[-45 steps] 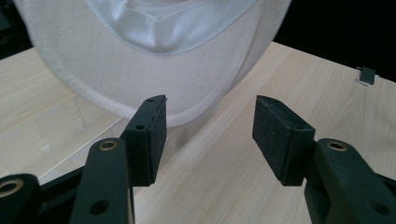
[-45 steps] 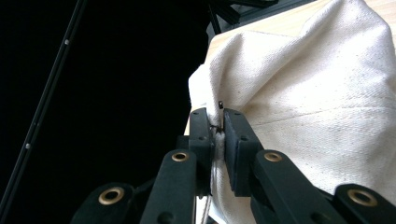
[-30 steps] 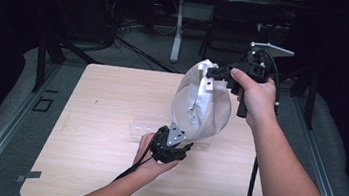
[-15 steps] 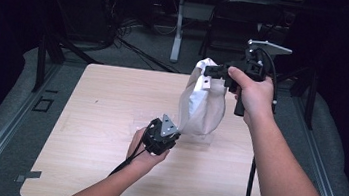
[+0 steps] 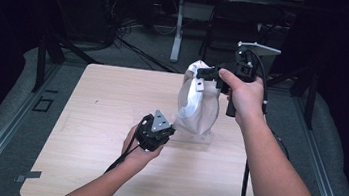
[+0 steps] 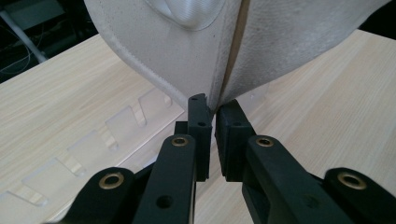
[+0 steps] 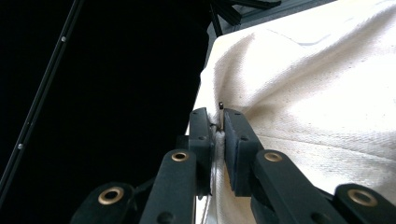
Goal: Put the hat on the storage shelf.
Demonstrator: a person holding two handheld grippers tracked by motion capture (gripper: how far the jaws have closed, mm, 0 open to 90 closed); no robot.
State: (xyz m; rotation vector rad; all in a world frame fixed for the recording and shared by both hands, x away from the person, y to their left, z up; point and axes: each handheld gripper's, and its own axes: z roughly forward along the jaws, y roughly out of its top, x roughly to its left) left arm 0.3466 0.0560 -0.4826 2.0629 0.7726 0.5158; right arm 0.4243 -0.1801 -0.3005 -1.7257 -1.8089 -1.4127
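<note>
Hanging at frame center-right, one cream cloth bag (image 5: 197, 103) is pinched at its top edge by the right gripper (image 5: 209, 74), jaws clamped on fabric. Left gripper (image 5: 167, 133), lower center, sits w/ jaws nearly together, a slim gap, tips just touching the bag's bottom corner above one wooden table (image 5: 102, 99). 2 grippers, 1 bag.

Black jaws with brass-ringed screw holes, trailing black cables (image 5: 243, 187)

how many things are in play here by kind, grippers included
Handheld grippers: 2, left gripper and right gripper
White fabric bag: 1, hanging from the right gripper
Clear slotted plastic sheet: 1, flat on the wooden table
Wooden table: 1
Total: 5
</note>
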